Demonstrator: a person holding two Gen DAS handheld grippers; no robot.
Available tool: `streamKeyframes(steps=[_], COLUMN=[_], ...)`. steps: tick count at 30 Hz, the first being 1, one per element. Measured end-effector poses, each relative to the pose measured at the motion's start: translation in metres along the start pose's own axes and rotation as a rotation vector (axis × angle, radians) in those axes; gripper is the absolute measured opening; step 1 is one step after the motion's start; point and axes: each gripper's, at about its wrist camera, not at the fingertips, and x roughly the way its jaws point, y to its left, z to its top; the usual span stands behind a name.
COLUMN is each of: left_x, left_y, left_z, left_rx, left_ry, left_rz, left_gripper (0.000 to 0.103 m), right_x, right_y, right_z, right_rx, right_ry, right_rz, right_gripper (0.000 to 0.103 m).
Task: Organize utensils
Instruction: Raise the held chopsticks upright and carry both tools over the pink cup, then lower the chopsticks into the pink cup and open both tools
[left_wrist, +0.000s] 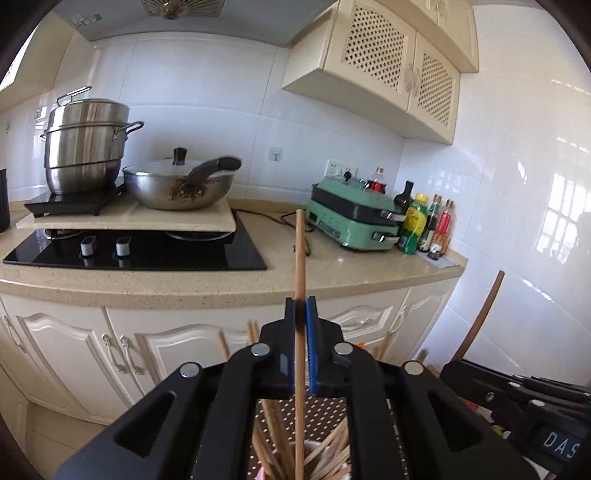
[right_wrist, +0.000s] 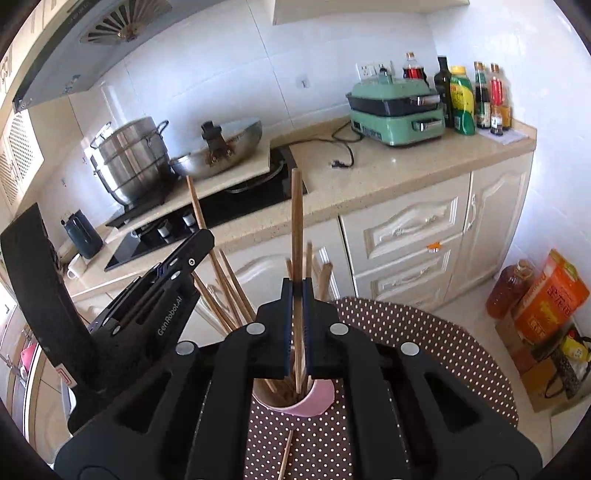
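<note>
Holding: one chopstick per gripper.
Left gripper (left_wrist: 301, 306): my jaws clamp an upright chopstick (left_wrist: 300, 254).
Right gripper (right_wrist: 297, 286): mine pinches another chopstick (right_wrist: 296, 221).
Pink cup (right_wrist: 317, 400): near, on dotted table (right_wrist: 424, 332), holding more chopsticks.

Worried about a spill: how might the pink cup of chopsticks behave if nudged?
The pink cup probably tips easily: tall chopsticks lean well beyond its rim. It likely slides little on the dotted cloth.
</note>
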Motion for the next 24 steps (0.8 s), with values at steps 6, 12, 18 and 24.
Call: streamKeyframes(steps=[6, 12, 18, 24], left_x=[0.003, 0.001, -0.012, -0.019], left_y=[0.012, 0.019, 0.013, 0.011], left_z=[-0.036, -0.063, -0.065, -0.060], left_rx=[0.027, 0.033, 0.065, 0.103], left_ry=[0.073, 0.151, 0.149, 0.164], left_rz=[0.023, 0.031, 0.033, 0.016], left_gripper=[0.006, 0.006, 0.007, 0.007], right_x=[0.030, 0.045, 0.054, 0.047], right_y=[-0.004, 0.000, -0.004, -0.007], right_z=[-0.031, -0.050, -0.053, -0.051], right_rx=[0.009, 0.005, 0.045, 0.076], right_ry=[0.109, 0.167, 0.209, 0.237], right_rz=[0.013, 0.021, 0.015, 0.021], right_gripper=[0.005, 0.005, 0.006, 0.006])
